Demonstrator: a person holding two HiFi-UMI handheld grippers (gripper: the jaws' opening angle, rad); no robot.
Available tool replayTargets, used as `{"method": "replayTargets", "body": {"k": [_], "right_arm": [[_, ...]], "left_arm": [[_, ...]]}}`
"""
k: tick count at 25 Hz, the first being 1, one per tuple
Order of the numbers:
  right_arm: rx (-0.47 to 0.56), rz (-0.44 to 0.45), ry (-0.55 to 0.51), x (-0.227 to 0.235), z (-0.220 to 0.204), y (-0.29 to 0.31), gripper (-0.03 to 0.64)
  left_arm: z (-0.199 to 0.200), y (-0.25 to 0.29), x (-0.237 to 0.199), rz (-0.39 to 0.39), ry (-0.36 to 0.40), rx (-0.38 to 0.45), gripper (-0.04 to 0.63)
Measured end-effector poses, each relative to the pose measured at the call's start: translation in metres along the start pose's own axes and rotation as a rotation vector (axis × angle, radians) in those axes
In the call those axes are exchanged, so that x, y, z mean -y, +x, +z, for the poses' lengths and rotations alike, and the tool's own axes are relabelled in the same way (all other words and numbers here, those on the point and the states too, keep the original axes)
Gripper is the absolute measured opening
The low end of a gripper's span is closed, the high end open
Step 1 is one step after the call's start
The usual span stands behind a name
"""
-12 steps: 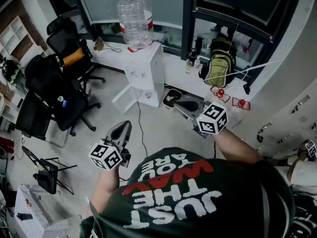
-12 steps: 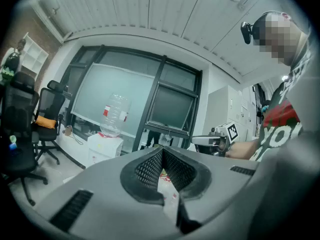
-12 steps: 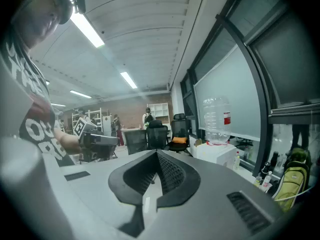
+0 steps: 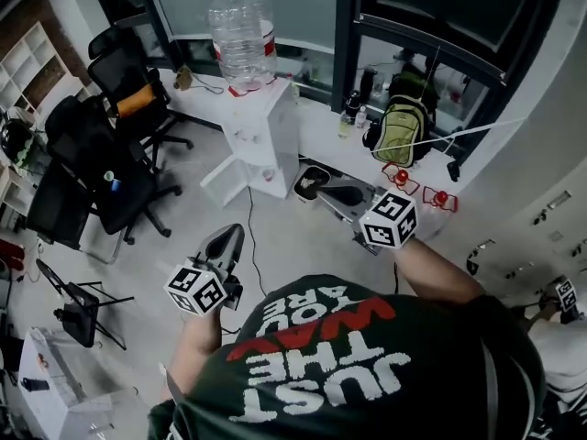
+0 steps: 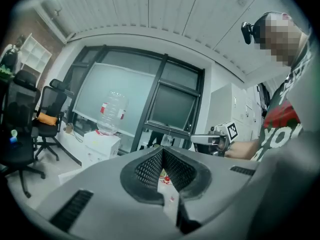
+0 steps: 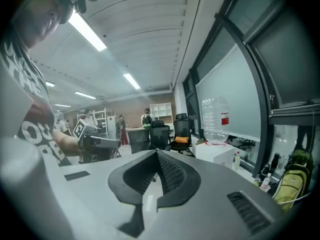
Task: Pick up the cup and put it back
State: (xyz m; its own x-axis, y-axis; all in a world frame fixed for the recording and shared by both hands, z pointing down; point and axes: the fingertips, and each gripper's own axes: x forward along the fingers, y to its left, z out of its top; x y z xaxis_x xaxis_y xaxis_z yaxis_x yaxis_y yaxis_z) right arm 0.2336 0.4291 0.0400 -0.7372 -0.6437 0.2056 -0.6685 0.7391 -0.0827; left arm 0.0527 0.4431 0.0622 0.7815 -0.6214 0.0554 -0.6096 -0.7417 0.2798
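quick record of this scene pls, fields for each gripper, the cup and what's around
left gripper: fingers shut, nothing between them
right gripper: fingers shut, nothing between them
cup: none made out in any view
dispenser: white, ahead, clear bottle on top
backpack: green, right of the dispenser
chairs: black, at the left

The head view looks steeply down from above the person's shoulders; the water bottle [image 4: 243,39] sits far off at 12 o'clock. Each gripper view looks roughly level along its own jaws. Left gripper view: water bottle [image 5: 111,111] at 10 o'clock. Right gripper view: water bottle [image 6: 216,119] at 2 o'clock.
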Motion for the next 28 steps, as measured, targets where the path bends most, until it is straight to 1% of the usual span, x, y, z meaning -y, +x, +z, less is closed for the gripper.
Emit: {"method": "replayTargets", "body": {"k": [7, 12, 15, 19, 22, 25, 28], "right_arm": [[-0.013, 0.038, 0.004, 0.022, -0.010, -0.027, 0.034], [-0.013, 0.043, 0.019, 0.043, -0.015, -0.034, 0.034], [-0.002, 0.045, 0.029, 0.054, -0.011, -0.030, 0.034], [0.016, 0.043, 0.037, 0.067, 0.001, -0.012, 0.034], [0.028, 0.031, 0.018, 0.079, 0.012, 0.009, 0.034], [0.053, 0.001, -0.024, 0.095, 0.024, 0.034, 0.034], [0.072, -0.025, -0.072, 0.112, 0.039, 0.070, 0.034]], "left_arm": [[-0.020, 0.032, 0.033, 0.006, -0.029, -0.008, 0.003], [-0.023, 0.050, 0.039, 0.012, -0.038, -0.018, 0.003], [-0.017, 0.059, 0.033, 0.021, -0.019, -0.024, 0.003], [-0.002, 0.071, 0.013, 0.012, -0.007, -0.035, 0.003], [0.007, 0.086, -0.010, -0.014, -0.003, -0.035, 0.003], [0.010, 0.108, -0.041, -0.059, -0.003, -0.040, 0.003], [0.017, 0.132, -0.083, -0.104, -0.008, -0.042, 0.003]]}}
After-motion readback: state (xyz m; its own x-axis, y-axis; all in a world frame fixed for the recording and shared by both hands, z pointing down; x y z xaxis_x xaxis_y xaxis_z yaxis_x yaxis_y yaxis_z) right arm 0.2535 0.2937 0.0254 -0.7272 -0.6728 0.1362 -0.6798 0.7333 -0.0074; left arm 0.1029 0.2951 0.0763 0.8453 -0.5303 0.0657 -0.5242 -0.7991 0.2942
